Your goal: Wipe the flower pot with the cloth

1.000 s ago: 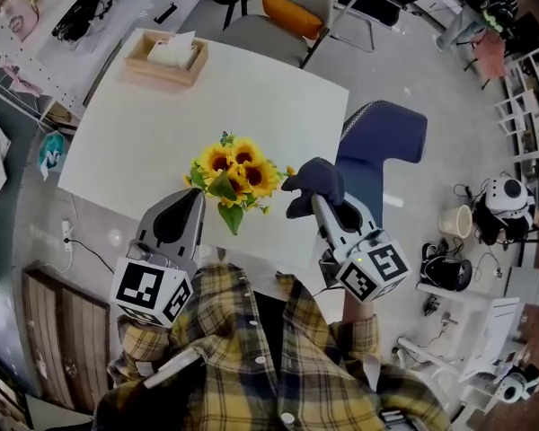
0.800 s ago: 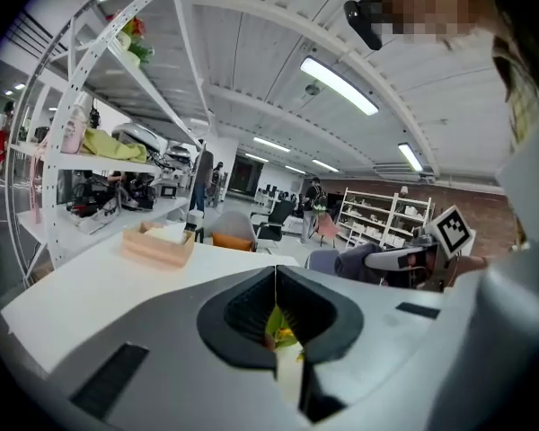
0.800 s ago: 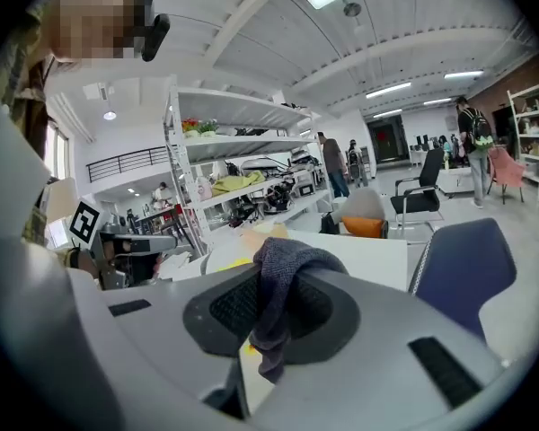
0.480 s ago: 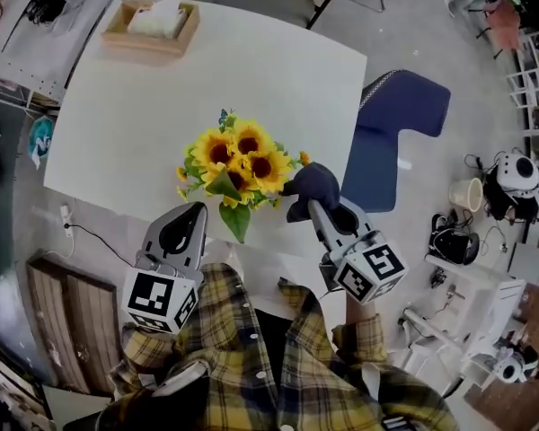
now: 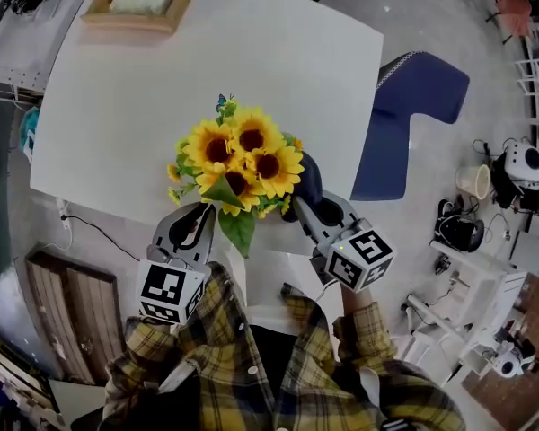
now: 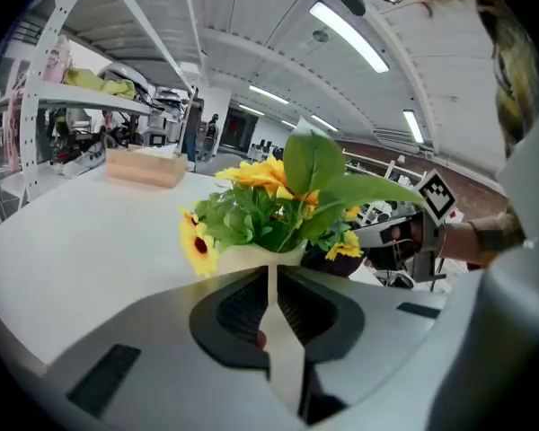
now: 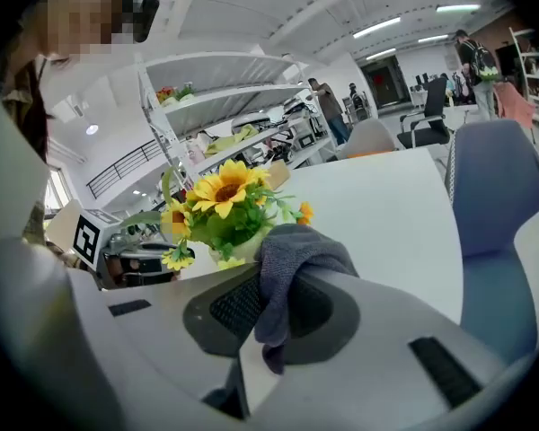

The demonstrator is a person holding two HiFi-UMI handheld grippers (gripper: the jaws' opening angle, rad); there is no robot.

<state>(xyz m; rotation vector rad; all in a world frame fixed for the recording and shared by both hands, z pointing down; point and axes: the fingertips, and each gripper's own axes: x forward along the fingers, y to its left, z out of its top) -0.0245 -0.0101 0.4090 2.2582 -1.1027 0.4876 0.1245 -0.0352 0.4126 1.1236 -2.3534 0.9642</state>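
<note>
The right gripper has its jaws clenched on a dark grey cloth, whose bunched end stands up past the jaw tips. The left gripper has its jaws pressed together on nothing. The pale flower pot, mostly hidden under sunflowers, sits on the white worktop just ahead of both pairs of jaws and between them. The step in hand looks to be bringing the cloth to the pot. It should come in low, beneath the leaves, so that it meets the pot wall and not the blooms. The left jaws could brace the side opposite the cloth, since a light pot may slide or tip under a sideways rub.
</note>
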